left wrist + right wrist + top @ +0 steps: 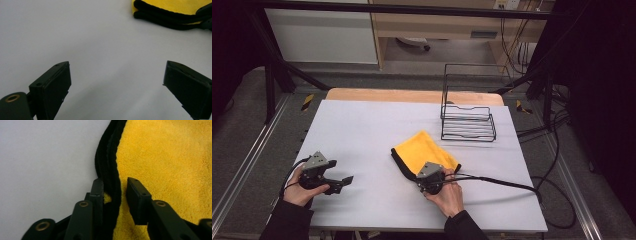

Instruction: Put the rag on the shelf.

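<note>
A folded yellow cloth (424, 147) with a black hem lies right of the table's middle. My right gripper (419, 176) sits at its near edge, held by a hand. In the right gripper view the two jaws (113, 185) stand narrow, shut on the black hem (108, 165), with yellow pile (170, 157) under the right jaw. My left gripper (343, 183) rests near the front left of the table, its jaws wide open (116, 75) over bare white surface. From there the cloth (175, 5) shows far off at the upper right.
A black wire rack (468, 122) stands at the back right of the white table (362, 130), just behind the cloth. The right gripper's cable (502, 182) trails across the table's right side and off its edge.
</note>
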